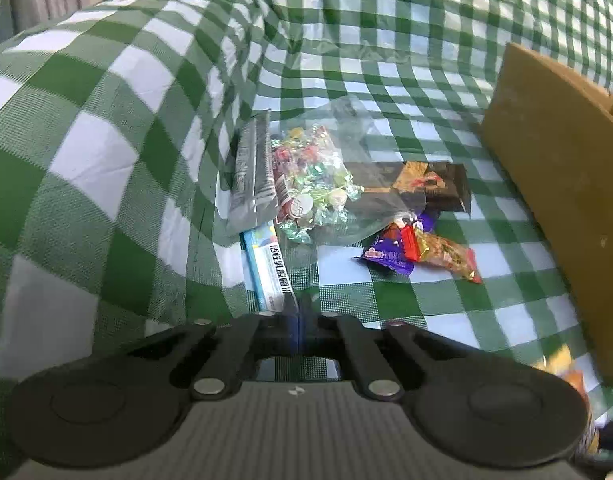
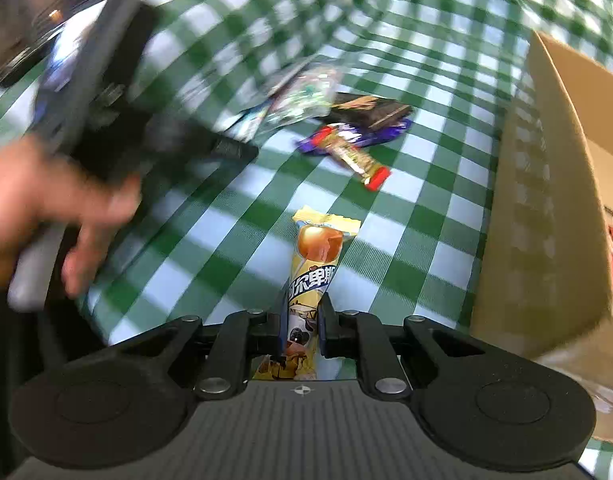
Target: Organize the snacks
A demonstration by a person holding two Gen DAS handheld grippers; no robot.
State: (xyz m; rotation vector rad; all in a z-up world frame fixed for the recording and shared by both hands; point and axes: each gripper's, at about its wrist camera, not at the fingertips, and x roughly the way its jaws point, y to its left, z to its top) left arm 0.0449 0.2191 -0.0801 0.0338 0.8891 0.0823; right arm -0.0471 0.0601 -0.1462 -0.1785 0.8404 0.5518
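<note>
My right gripper (image 2: 302,312) is shut on a yellow snack packet (image 2: 316,256) that sticks out forward above the checked cloth, left of the cardboard box (image 2: 546,208). My left gripper (image 1: 297,308) is shut and empty, its tips just behind a blue-and-white stick packet (image 1: 268,268). Ahead of it lies a pile: a silver packet (image 1: 252,172), a clear bag of wrapped candies (image 1: 314,184), a dark box (image 1: 430,184), a purple packet (image 1: 390,254) and a red-and-gold bar (image 1: 446,252). The pile also shows in the right wrist view (image 2: 346,120).
A green-and-white checked cloth (image 1: 446,320) covers the table and rises in a fold on the left (image 1: 86,140). The cardboard box wall (image 1: 554,184) stands on the right. The hand holding the left gripper (image 2: 46,200) shows blurred on the left of the right wrist view.
</note>
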